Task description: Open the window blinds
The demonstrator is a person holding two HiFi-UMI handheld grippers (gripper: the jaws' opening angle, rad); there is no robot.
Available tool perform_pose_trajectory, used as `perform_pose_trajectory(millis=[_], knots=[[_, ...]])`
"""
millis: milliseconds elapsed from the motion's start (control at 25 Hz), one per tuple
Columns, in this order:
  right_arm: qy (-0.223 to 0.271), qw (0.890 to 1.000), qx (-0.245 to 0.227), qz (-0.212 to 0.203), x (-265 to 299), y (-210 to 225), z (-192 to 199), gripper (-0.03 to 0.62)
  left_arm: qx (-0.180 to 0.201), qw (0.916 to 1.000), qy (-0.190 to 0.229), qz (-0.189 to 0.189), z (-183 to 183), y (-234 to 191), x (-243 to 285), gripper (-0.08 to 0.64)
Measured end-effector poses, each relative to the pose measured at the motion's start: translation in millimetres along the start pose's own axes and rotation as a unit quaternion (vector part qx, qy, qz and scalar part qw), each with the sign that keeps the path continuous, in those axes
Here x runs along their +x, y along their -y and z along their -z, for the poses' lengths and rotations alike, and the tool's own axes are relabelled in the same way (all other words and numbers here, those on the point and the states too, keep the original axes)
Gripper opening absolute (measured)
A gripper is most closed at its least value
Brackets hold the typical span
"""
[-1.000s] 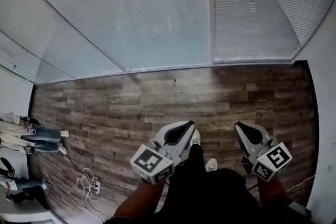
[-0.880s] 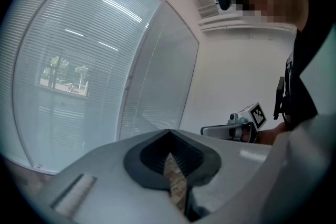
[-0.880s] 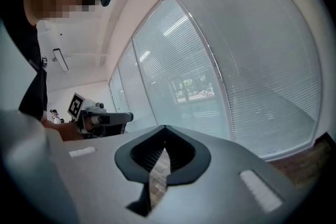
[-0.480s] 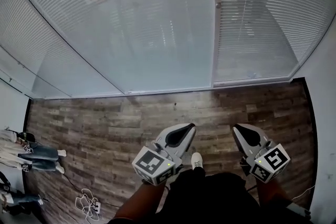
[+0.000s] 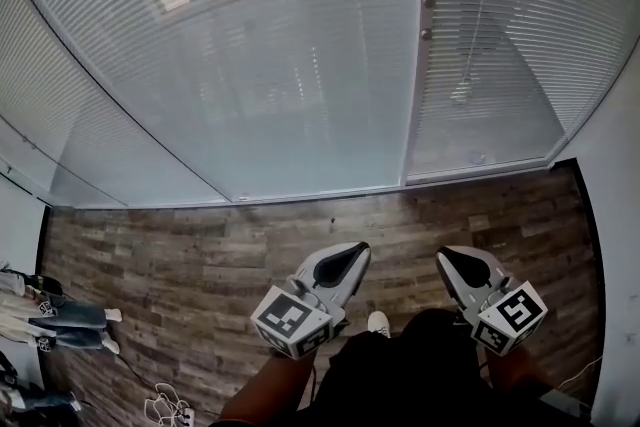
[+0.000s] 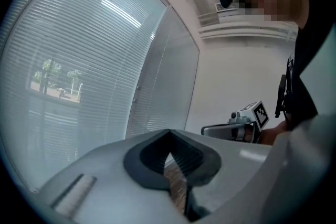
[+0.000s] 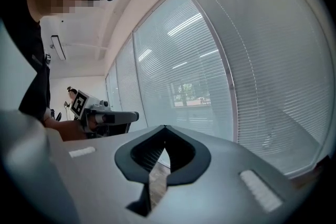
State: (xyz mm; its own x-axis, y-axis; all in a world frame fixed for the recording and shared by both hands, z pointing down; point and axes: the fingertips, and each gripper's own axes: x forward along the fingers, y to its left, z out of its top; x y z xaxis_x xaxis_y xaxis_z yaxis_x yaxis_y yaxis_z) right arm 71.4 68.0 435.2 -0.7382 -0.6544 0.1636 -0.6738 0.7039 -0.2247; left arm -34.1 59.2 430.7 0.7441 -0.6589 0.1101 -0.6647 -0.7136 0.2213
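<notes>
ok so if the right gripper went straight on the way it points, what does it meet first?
Most likely the closed blinds on the wide window panel, just left of the mullion. The right gripper is shut and empty, and nothing else shows in its line. How far off the blinds are is unclear.

Left gripper (image 5: 352,252), right gripper (image 5: 450,258): jaws together.

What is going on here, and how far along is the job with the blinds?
A person stands on the wood floor facing a glass wall whose blinds hang lowered. Each hand holds a gripper: the left gripper and the right gripper are both shut, empty and short of the window. A cord on the right-hand pane hangs untouched, so opening has not begun.
</notes>
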Motion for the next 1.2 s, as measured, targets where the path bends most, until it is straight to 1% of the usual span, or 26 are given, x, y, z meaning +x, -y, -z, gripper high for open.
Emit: perform_pose_trajectory(millis=[160,400,520,640,720,840,960,1040,1200], knots=[[0.0,1.0,0.004,0.008,7,6,2,0.026,-0.009,0.9999,-0.009,0.008,10,-9,7,0.0],[-0.01,1.0,0.017,0.011,12,17,13,0.026,-0.012,0.9996,-0.018,0.016,17,-10,20,0.0],[-0.01,1.0,0.019,0.007,21,27,13,0.026,-0.019,0.9995,-0.018,0.015,23,-15,28,0.0],[-0.015,1.0,0.021,-0.002,33,38,15,0.026,-0.026,0.9992,-0.028,0.008,30,-28,39,0.0],[-0.02,1.0,0.021,-0.006,38,46,10,0.026,-0.03,0.999,-0.034,0.005,26,-34,48,0.0],[-0.025,0.999,0.025,-0.007,43,62,-9,0.026,-0.033,0.9988,-0.035,0.002,7,-39,63,0.0],[-0.023,0.999,0.031,-0.012,56,79,-1,0.026,-0.037,0.9985,-0.041,-0.002,15,-51,76,0.0],[-0.018,0.999,0.028,-0.017,67,88,-3,0.026,-0.033,0.9986,-0.041,-0.006,14,-62,83,0.0],[-0.011,0.999,0.019,-0.025,82,115,-22,0.026,-0.021,0.9991,-0.032,-0.016,-4,-80,109,0.0]])
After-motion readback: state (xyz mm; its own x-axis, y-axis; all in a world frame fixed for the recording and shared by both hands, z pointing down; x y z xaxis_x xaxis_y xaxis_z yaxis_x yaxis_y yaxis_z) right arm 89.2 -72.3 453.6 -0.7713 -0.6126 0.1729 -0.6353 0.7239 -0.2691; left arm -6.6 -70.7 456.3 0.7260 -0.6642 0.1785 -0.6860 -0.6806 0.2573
